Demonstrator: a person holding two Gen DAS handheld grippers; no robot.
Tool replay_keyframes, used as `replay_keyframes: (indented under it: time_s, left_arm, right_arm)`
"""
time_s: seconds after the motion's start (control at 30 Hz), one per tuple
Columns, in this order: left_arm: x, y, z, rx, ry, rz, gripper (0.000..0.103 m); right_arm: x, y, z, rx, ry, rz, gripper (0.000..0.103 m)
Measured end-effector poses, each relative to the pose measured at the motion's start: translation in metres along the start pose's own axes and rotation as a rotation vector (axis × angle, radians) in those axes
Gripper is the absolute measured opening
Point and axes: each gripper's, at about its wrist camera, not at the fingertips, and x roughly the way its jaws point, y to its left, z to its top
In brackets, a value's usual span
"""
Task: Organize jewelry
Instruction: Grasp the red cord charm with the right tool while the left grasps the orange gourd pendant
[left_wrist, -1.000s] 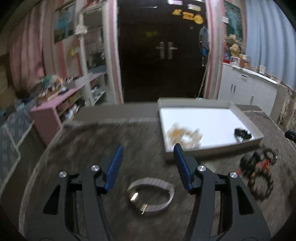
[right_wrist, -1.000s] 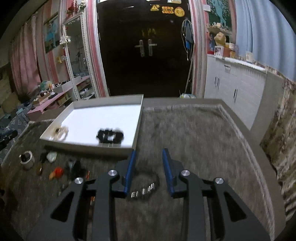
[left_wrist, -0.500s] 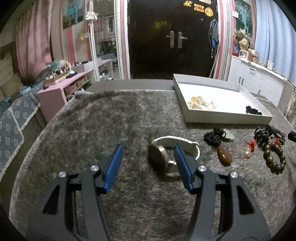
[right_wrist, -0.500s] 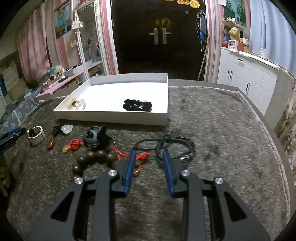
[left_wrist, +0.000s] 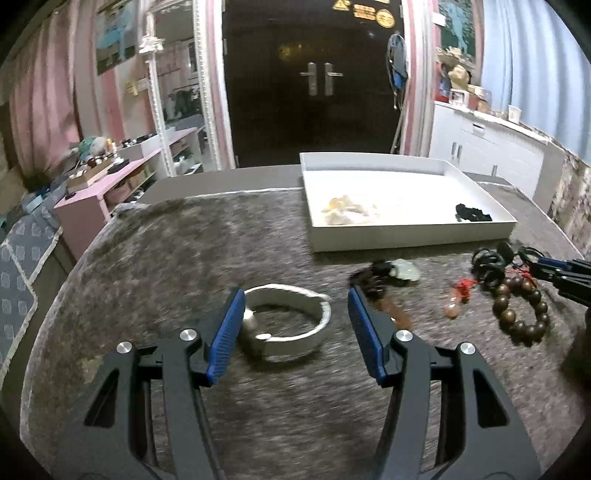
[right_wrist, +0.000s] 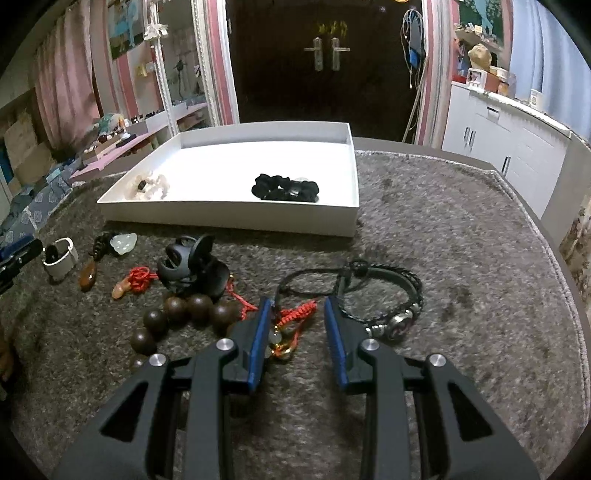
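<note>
A white watch (left_wrist: 286, 321) lies on the grey rug between the fingers of my open left gripper (left_wrist: 295, 299); it also shows in the right wrist view (right_wrist: 61, 258). My open right gripper (right_wrist: 299, 314) straddles a red cord charm (right_wrist: 295, 317), beside a black braided bracelet (right_wrist: 388, 295) and a brown bead bracelet (right_wrist: 181, 314). The white tray (right_wrist: 229, 214) holds a black scrunchie (right_wrist: 284, 188) and a pale bead bracelet (right_wrist: 149, 184). My right gripper shows at the right edge of the left wrist view (left_wrist: 557, 273).
A jade pendant (right_wrist: 123, 243), a brown pendant (right_wrist: 88, 277), a red-corded charm (right_wrist: 131, 282) and a black clip (right_wrist: 192, 266) lie on the rug (right_wrist: 443, 240). The table edge curves close on the right. A pink shelf (left_wrist: 92, 192) stands to the left.
My left gripper has shifted so the white watch now lies between its fingers. My right gripper has moved forward and lower over the red cord charm.
</note>
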Motion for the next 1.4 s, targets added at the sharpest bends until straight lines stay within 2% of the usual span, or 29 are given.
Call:
replay_keyframes:
  time_s: [0.37, 0.4, 0.47, 0.63, 0.77, 0.97, 1.07, 1.3, 1.33, 1.4]
  left_arm:
    - [0.021, -0.046, 0.0, 0.061, 0.055, -0.05, 0.057]
    - [0.023, -0.047, -0.001, 0.06, 0.058, -0.053, 0.057]
    - [0.026, -0.052, -0.002, 0.064, 0.066, -0.059, 0.057]
    - [0.034, -0.065, -0.005, 0.101, 0.09, -0.051, 0.057]
    - [0.037, -0.072, 0.002, 0.07, 0.105, -0.088, 0.057]
    - [0.037, -0.117, 0.005, 0.145, 0.101, -0.118, 0.057]
    - [0.045, -0.134, 0.003, 0.144, 0.124, -0.132, 0.057]
    - [0.06, -0.157, 0.006, 0.167, 0.154, -0.104, 0.057]
    - [0.063, -0.16, 0.007, 0.175, 0.167, -0.103, 0.054]
    - [0.068, -0.164, 0.008, 0.186, 0.182, -0.1, 0.04]
  right_arm:
    - [0.02, -0.008, 0.002, 0.038, 0.058, 0.025, 0.029]
    - [0.021, -0.007, 0.002, 0.037, 0.063, 0.026, 0.028]
    - [0.023, -0.006, 0.002, 0.03, 0.071, 0.029, 0.02]
    - [0.025, -0.003, 0.002, 0.018, 0.076, 0.023, 0.017]
    - [0.024, -0.004, 0.002, 0.023, 0.076, 0.03, 0.016]
    - [0.025, -0.007, 0.002, 0.039, 0.073, 0.047, 0.016]
    - [0.025, -0.008, 0.002, 0.042, 0.071, 0.051, 0.015]
    - [0.025, -0.008, 0.001, 0.044, 0.07, 0.051, 0.014]
    - [0.025, -0.008, 0.001, 0.043, 0.07, 0.051, 0.014]
    - [0.025, -0.009, 0.001, 0.045, 0.07, 0.053, 0.014]
